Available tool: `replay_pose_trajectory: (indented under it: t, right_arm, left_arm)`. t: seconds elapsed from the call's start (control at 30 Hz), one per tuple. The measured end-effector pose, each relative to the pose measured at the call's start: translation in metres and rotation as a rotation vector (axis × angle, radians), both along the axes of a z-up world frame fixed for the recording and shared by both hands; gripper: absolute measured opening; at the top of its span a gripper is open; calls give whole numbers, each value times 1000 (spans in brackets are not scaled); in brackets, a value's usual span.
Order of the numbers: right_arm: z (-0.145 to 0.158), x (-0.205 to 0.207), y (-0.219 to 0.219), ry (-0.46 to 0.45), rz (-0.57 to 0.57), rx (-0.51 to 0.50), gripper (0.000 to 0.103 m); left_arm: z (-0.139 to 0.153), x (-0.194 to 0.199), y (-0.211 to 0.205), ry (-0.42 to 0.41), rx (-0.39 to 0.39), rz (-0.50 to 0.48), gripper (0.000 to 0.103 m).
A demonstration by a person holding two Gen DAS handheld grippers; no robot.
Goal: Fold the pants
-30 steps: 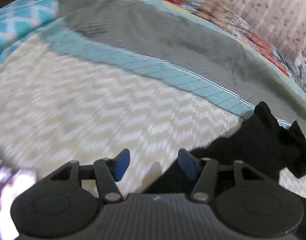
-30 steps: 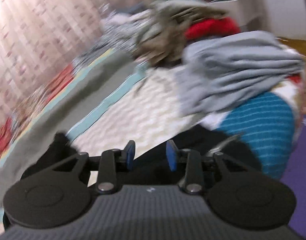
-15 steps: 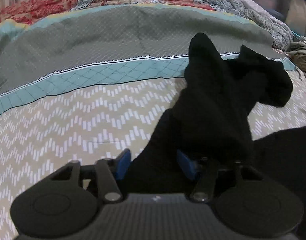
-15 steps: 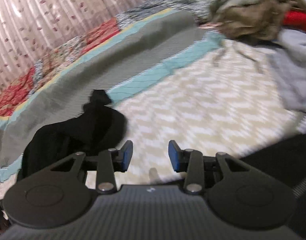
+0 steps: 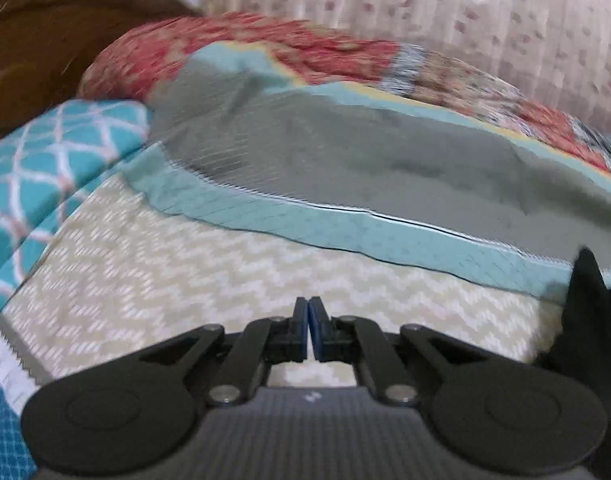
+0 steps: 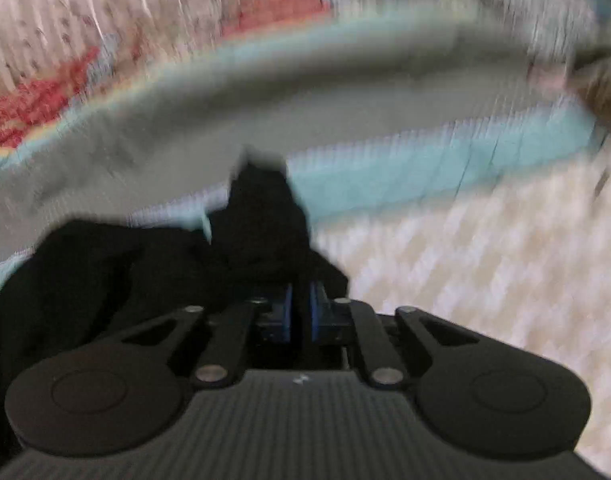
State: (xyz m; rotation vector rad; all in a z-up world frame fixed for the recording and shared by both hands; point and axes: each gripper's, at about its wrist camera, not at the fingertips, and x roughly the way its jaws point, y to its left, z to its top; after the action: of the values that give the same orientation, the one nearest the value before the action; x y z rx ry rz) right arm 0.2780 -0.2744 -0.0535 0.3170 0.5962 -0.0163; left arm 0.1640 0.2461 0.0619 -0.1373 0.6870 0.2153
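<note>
Crumpled black fabric pants (image 6: 153, 264) lie bunched on the chevron-patterned bed quilt (image 5: 225, 280); right gripper (image 6: 300, 312) fingers pinch a fold; left gripper (image 5: 308, 332) fingers meet, empty; best lift slowly, shaking creases out.

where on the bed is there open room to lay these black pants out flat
The beige zigzag bedspread lies bare ahead of the left hand-held gripper, bordered by the teal patterned pillow on the left and the teal stripe beyond. It is crowded at the right, where the bunched black pants sit at the right hand-held gripper.
</note>
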Motion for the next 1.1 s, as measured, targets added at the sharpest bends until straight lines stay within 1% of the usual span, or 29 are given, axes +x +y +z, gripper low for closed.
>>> replay_pose_trajectory:
  t: [0.03, 0.1, 0.13, 0.17, 0.2, 0.23, 0.27, 0.3, 0.33, 0.37, 0.4, 0.43, 0.47, 0.5, 0.53, 0.6, 0.63, 0.67, 0.73, 0.77, 0.8, 0.83, 0.87, 0.9, 0.93, 0.97, 1.03, 1.1]
  right_arm:
    - [8, -13, -10, -37, -26, 10, 9]
    - [23, -46, -30, -109, -124, -10, 2]
    - [26, -62, -42, -128, -180, -42, 2]
    - [25, -75, -53, -125, -236, -70, 2]
    - [22, -88, -68, -108, -300, -93, 2]
    - [17, -95, -79, -81, -346, -108, 2]
    - [12, -102, -91, -40, -385, -110, 5]
    - [7, -108, -104, 0, -397, -78, 9]
    - [5, -111, -111, 21, -385, -27, 9]
    - [4, -111, -116, 35, -365, 23, 11]
    - [5, -109, -120, 45, -336, 77, 20]
    - [7, -102, -121, 52, -297, 139, 29]
    - [9, -93, -118, 47, -262, 190, 53]
    - [11, -81, -115, 36, -224, 233, 63]
    - [13, -65, -111, 33, -186, 248, 63]
    - [12, -30, -97, 53, -132, 243, 64]
    - [7, -15, -91, 78, -124, 248, 65]
    - [0, -4, -85, 110, -115, 262, 66]
    - [-16, 19, -75, 191, -101, 304, 66]
    - [-24, 27, -71, 223, -84, 336, 54]
    - [-26, 29, -65, 237, -50, 359, 15]
    - [-23, 24, -64, 226, -38, 332, 15]
    - [-12, 15, -57, 179, -33, 275, 15]
    - [0, 2, -55, 122, -28, 254, 15]
    - [8, -8, -56, 77, -34, 257, 15]
    - [20, -27, -61, 24, -53, 264, 15]
    - [38, -66, -69, -67, -99, 257, 15]
    - [51, -112, -80, -147, -167, 197, 15]
  left_arm:
    - [2, -1, 2, -4, -21, -13, 3]
    - [6, -1, -8, -10, -39, -70, 4]
    - [6, 0, -17, -6, -35, -110, 12]
    - [4, 2, -30, 1, -23, -156, 28]
    - [0, 3, -43, 8, -8, -200, 38]
    - [-5, 4, -56, 17, 8, -250, 56]
    - [-13, 9, -69, 31, 25, -308, 65]
    - [-18, 12, -83, 43, 43, -357, 67]
    - [-25, 16, -98, 62, 56, -415, 68]
    - [-34, 20, -106, 84, 49, -456, 68]
    - [-41, 24, -115, 115, 21, -493, 67]
    - [-48, 27, -122, 152, -19, -524, 60]
    - [-56, 28, -131, 192, -51, -540, 38]
    - [-60, 25, -142, 212, -48, -557, 23]
    - [-62, 17, -155, 207, -12, -593, 3]
    - [-58, -5, -182, 144, 161, -631, 2]
    - [-54, -14, -187, 122, 202, -644, 2]
    - [-48, -22, -186, 100, 201, -642, 2]
    - [-30, -33, -173, 43, 198, -589, 2]
    - [-18, -37, -161, 6, 204, -543, 2]
    - [-7, -43, -147, -28, 195, -497, 2]
    - [4, -49, -132, -57, 178, -452, 2]
    - [13, -54, -116, -83, 164, -395, 2]
    - [21, -59, -100, -102, 152, -340, 2]
    - [26, -63, -87, -114, 136, -299, 2]
    - [29, -68, -73, -123, 112, -265, 2]
    - [34, -76, -58, -118, 75, -241, 2]
    - [31, -74, -56, -94, 82, -261, 3]
